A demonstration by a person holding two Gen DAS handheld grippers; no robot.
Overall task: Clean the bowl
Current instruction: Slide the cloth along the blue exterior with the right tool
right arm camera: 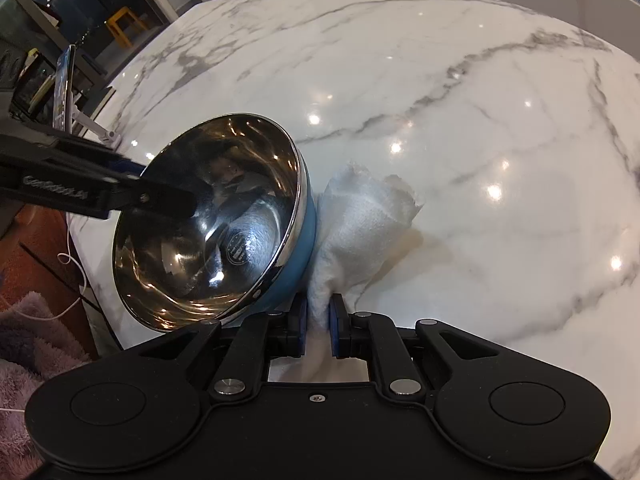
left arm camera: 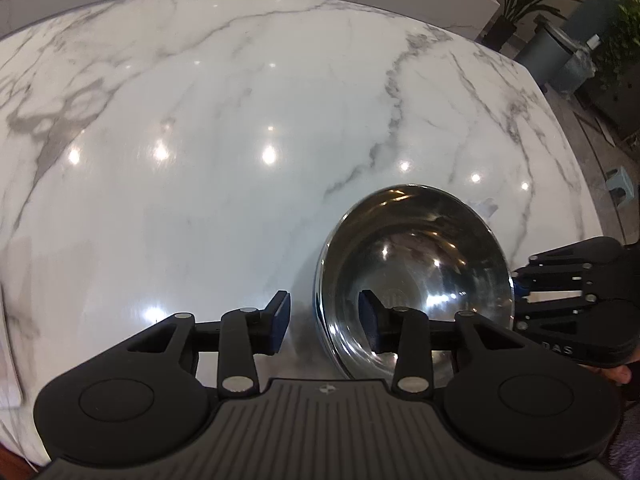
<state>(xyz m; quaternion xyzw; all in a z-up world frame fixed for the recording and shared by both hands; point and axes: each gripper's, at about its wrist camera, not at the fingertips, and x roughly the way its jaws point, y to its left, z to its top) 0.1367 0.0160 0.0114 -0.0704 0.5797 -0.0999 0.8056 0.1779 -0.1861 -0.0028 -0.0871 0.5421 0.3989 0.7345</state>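
A steel bowl (left arm camera: 416, 264) with a blue outside sits tilted on the white marble table (left arm camera: 200, 160). My left gripper (left arm camera: 324, 324) is open and straddles the bowl's near rim, one finger inside and one outside. In the right wrist view the bowl (right arm camera: 208, 232) leans with its opening toward the left. My right gripper (right arm camera: 318, 320) is shut on a white paper towel (right arm camera: 360, 220), which lies on the table against the bowl's blue outer wall. The left gripper's finger (right arm camera: 160, 196) reaches into the bowl from the left.
The marble table (right arm camera: 480, 120) stretches far ahead. Its left edge is close to the bowl, with a phone on a stand (right arm camera: 66, 84) there. A purple fluffy cloth (right arm camera: 24, 344) and a white cable lie below the edge. Potted plants (left arm camera: 520, 0) stand beyond the far right corner.
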